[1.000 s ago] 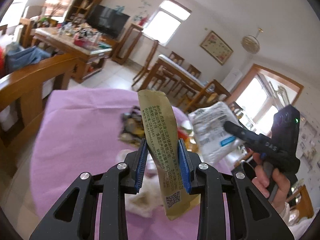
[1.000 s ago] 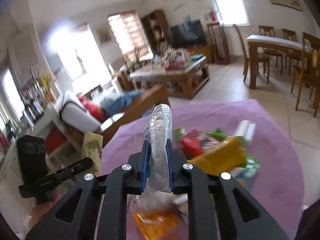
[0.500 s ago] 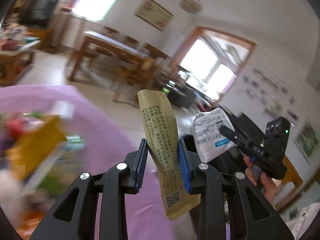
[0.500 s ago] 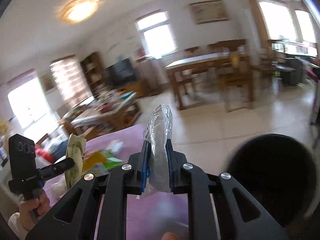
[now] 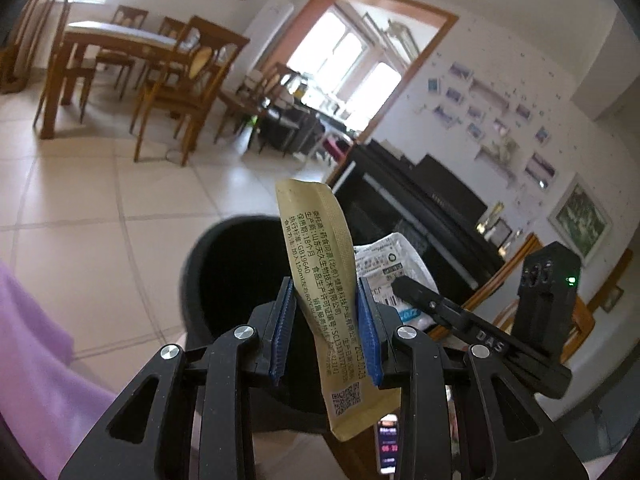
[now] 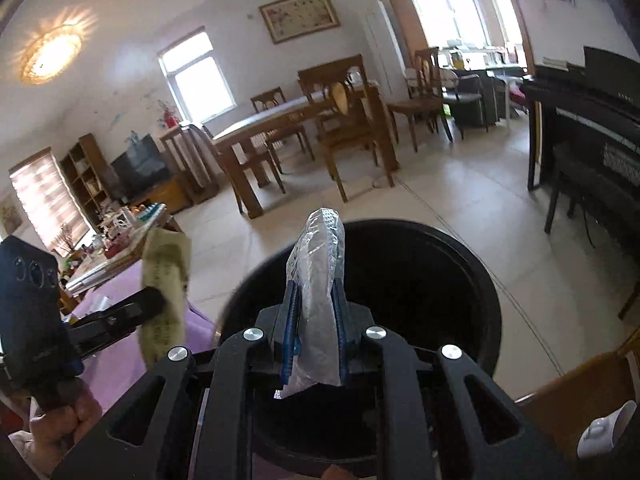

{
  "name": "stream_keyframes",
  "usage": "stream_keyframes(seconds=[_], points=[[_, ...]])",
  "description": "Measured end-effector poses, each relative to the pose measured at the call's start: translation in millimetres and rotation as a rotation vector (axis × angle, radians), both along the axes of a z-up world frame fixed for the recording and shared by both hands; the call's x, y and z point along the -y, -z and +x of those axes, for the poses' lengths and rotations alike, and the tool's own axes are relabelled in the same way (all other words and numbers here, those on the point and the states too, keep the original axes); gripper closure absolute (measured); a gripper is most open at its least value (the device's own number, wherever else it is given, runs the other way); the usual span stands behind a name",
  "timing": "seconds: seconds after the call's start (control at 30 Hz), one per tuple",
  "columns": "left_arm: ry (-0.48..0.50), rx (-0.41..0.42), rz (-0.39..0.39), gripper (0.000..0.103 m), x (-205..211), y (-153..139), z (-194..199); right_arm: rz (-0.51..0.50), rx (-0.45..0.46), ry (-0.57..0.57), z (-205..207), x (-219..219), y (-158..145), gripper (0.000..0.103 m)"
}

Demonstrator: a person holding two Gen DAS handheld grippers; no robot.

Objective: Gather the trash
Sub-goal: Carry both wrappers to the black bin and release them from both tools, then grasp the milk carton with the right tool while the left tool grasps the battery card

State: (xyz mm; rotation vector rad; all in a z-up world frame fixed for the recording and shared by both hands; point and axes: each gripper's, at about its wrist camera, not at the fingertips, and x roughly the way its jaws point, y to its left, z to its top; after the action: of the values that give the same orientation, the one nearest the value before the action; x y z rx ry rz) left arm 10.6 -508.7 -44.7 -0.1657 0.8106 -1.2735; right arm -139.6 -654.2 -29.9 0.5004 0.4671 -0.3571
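My left gripper [image 5: 326,332] is shut on a gold sachet wrapper [image 5: 320,280] with printed text and holds it upright over the open black trash bin [image 5: 224,264]. My right gripper [image 6: 316,320] is shut on a crumpled silver-and-white plastic wrapper [image 6: 318,276] above the same bin [image 6: 420,280]. The right gripper with its white wrapper [image 5: 394,276] also shows at the right of the left wrist view. The left gripper with the gold wrapper [image 6: 164,280] shows at the left of the right wrist view.
The purple-clothed table edge [image 5: 36,360] lies at the left of the bin. A black piano [image 5: 420,208] stands behind the bin. A wooden dining table and chairs [image 6: 304,136] stand across the tiled floor. A phone [image 5: 388,444] lies below.
Both grippers have swung away from the purple table with its trash pile to the black bin, carrying their wrappers. The bin now sits right under both.
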Motion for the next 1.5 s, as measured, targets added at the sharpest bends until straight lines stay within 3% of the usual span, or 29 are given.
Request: stream_keyframes(seconds=[0.13,0.23,0.27,0.3,0.33,0.37,0.5,0.57,0.7,1.0,1.13,1.23,1.37,1.5], points=[[0.003,0.017,0.036,0.071,22,13,2,0.025,-0.012,0.0,-10,12,13,0.083],[-0.019,0.041,0.069,0.05,29,16,1,0.064,-0.012,-0.014,-6,19,19,0.077],[-0.038,0.057,0.082,0.033,29,16,1,0.064,-0.009,-0.014,-9,18,18,0.065],[-0.054,0.069,0.081,0.023,21,13,0,0.064,-0.006,-0.012,-11,17,17,0.056],[-0.063,0.077,0.078,0.021,12,9,1,0.065,0.003,-0.007,-13,17,17,0.04],[-0.069,0.083,0.076,0.02,7,6,0,0.068,0.015,-0.009,-15,16,15,0.033],[-0.093,0.078,0.069,0.016,-20,-5,1,0.049,0.022,-0.031,-15,0,7,0.031],[-0.114,0.08,0.061,0.016,-38,-12,1,0.044,0.024,-0.05,-11,-8,2,0.022],[-0.175,0.106,0.047,0.016,-92,-25,4,0.017,0.013,-0.112,3,-38,-6,0.022],[-0.497,0.137,0.045,0.016,-285,-50,40,0.023,-0.03,-0.39,81,-151,-20,0.017],[-0.7,0.14,0.108,0.016,-383,-53,66,0.104,-0.061,-0.536,122,-204,-16,0.016],[-0.811,0.101,0.247,0.016,-447,-42,99,0.228,-0.119,-0.655,154,-250,-5,0.012],[-0.819,0.051,0.388,0.016,-485,-24,138,0.381,-0.206,-0.752,182,-303,14,0.012],[-0.795,0.035,0.457,0.016,-503,-10,168,0.496,-0.263,-0.759,198,-332,27,0.012]])
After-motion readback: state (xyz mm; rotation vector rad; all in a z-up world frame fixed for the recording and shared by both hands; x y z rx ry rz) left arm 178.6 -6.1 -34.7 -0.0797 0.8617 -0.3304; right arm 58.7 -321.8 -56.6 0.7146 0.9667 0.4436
